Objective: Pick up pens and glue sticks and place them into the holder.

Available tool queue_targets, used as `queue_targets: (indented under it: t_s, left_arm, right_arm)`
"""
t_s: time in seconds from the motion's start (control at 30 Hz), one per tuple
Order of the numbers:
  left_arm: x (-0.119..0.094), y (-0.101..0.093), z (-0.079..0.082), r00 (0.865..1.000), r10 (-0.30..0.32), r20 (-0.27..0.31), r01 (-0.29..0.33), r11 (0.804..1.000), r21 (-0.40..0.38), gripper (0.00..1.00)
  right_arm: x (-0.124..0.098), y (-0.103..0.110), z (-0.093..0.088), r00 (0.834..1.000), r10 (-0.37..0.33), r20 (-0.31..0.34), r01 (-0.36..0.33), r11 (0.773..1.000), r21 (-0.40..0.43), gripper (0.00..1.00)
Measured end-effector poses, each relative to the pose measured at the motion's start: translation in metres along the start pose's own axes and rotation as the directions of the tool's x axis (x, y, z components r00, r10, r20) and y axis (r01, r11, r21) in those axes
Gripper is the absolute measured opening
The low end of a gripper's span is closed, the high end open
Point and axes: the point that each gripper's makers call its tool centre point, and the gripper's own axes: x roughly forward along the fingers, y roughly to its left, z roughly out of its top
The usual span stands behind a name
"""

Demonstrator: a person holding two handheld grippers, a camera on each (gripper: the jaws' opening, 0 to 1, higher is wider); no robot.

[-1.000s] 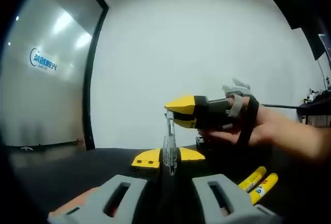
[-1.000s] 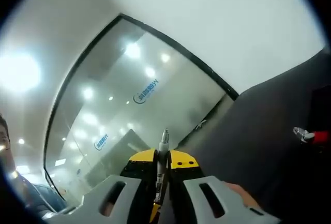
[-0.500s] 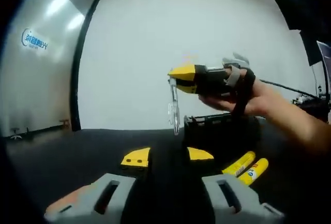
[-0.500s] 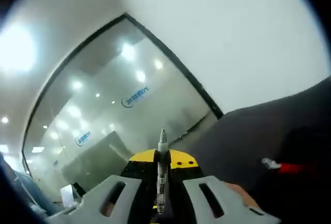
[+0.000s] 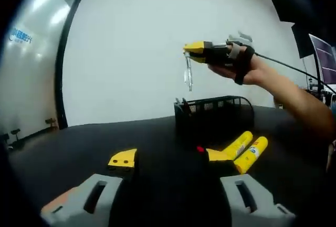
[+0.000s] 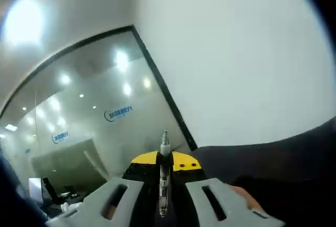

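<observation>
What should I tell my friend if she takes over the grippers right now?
Right gripper: shut on a clear pen, held in the air above the black mesh holder; the pen hangs tip-down.
Left gripper: open, holding nothing, low over the dark table.
Two yellow glue sticks lie on the table in front of the holder.
A pen or two seem to poke out of the holder at one corner.
Left: lower the pen into the holder, then put in both glue sticks.
</observation>
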Motion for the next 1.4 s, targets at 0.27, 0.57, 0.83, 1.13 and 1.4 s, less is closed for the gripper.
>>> queue_targets:
  t_s: [0.27, 0.57, 0.83, 1.13, 1.4]
  left_arm:
    - [-0.005, 0.002, -0.014, 0.997, -0.069, 0.021, 0.071, 0.994, -0.089, 0.47]
    - [-0.010, -0.025, -0.010, 0.954, -0.295, 0.043, 0.298, 0.944, -0.139, 0.68]
    - [-0.013, -0.033, -0.011, 0.883, -0.467, 0.033, 0.466, 0.870, -0.163, 0.73]
    - [-0.017, -0.034, -0.017, 0.864, -0.502, 0.036, 0.500, 0.846, -0.184, 0.72]
    - [-0.018, -0.031, -0.014, 0.857, -0.511, 0.058, 0.512, 0.835, -0.200, 0.70]
  right_arm:
    - [-0.012, -0.009, 0.028, 0.993, -0.046, 0.110, 0.056, 0.994, -0.089, 0.05]
    - [-0.022, -0.015, 0.043, 0.984, -0.093, 0.153, 0.121, 0.975, -0.184, 0.05]
    - [-0.029, -0.033, 0.054, 0.970, -0.165, 0.181, 0.217, 0.923, -0.319, 0.05]
    - [-0.021, -0.039, 0.038, 0.967, -0.195, 0.165, 0.249, 0.866, -0.435, 0.05]
    - [-0.019, -0.061, 0.022, 0.957, -0.251, 0.145, 0.290, 0.831, -0.475, 0.05]
